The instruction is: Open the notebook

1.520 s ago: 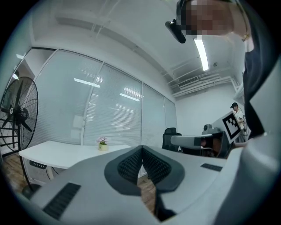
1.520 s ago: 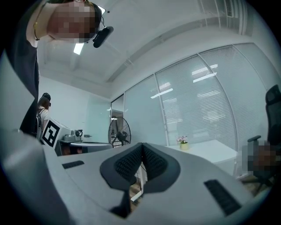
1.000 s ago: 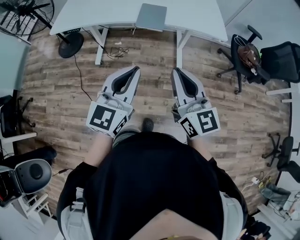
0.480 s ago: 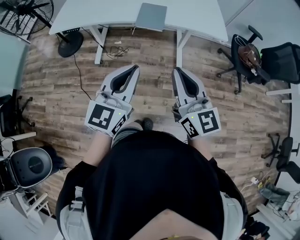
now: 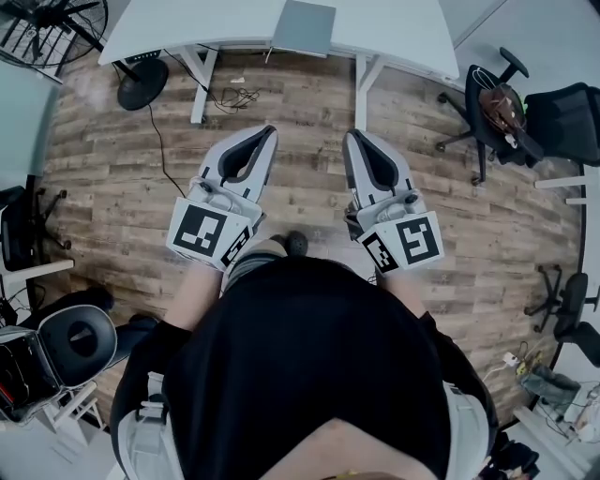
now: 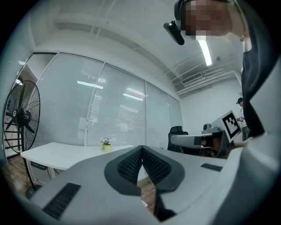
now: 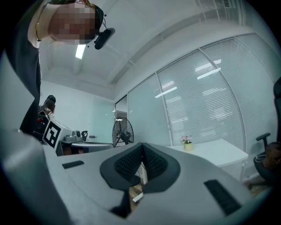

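A closed grey notebook (image 5: 303, 28) lies at the near edge of the white table (image 5: 394, 33), far ahead of both grippers. My left gripper (image 5: 271, 131) is held level above the wooden floor. Its jaws are shut and empty, and its ribbed pads (image 6: 131, 165) meet at the tip. My right gripper (image 5: 351, 137) is held beside it, about a hand's width to the right. It is also shut with nothing between its pads (image 7: 153, 161). The notebook shows in neither gripper view. Both grippers (image 6: 142, 147) (image 7: 141, 144) point toward the table.
A small flower pot (image 6: 106, 145) (image 7: 187, 143) stands on the table. A standing fan (image 5: 47, 23) is at the far left, and office chairs (image 5: 497, 108) are at the right. Cables (image 5: 234, 98) lie under the table. A grey round-topped device (image 5: 80, 342) sits at my lower left.
Both grippers have kept their place, shut. The grey round-topped device at the lower left has shifted a little.
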Action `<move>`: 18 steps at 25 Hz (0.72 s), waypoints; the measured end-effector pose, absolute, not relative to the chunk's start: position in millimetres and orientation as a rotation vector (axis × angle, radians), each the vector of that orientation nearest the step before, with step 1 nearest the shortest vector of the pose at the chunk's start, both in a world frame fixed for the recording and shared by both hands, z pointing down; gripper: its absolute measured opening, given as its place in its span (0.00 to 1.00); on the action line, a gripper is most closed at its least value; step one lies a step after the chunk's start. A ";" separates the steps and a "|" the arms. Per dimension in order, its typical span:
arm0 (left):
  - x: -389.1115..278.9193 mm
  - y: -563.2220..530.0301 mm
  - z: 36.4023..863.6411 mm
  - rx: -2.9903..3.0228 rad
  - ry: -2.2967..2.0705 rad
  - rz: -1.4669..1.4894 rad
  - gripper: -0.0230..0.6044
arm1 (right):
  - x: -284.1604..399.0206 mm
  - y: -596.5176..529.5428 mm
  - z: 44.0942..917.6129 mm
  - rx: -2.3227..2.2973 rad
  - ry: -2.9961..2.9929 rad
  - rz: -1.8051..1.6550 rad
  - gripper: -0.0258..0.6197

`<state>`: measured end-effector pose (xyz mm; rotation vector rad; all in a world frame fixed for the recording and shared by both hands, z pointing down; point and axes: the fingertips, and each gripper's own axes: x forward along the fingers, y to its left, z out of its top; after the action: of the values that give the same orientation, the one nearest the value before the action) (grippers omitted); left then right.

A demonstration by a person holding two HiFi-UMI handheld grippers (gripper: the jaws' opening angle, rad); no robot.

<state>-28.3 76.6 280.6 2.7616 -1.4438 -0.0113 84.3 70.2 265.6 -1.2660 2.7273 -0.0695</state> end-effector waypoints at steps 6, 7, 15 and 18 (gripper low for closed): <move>-21.8 76.0 279.8 2.769 -1.437 -0.003 0.05 | 89.0 68.9 264.2 -1.259 2.728 -0.069 0.05; -20.8 75.3 279.8 2.770 -1.440 0.000 0.05 | 90.1 68.1 264.0 -1.257 2.728 -0.067 0.05; -16.5 74.9 281.0 2.761 -1.445 -0.011 0.05 | 92.8 68.7 265.6 -1.250 2.740 -0.065 0.05; -14.6 75.5 281.7 2.745 -1.460 -0.013 0.05 | 94.4 67.3 268.2 -1.244 2.752 -0.078 0.05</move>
<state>-14.6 75.5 281.7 2.7454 -1.4605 -0.0131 94.4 67.3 268.2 -1.2436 2.7523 -0.0781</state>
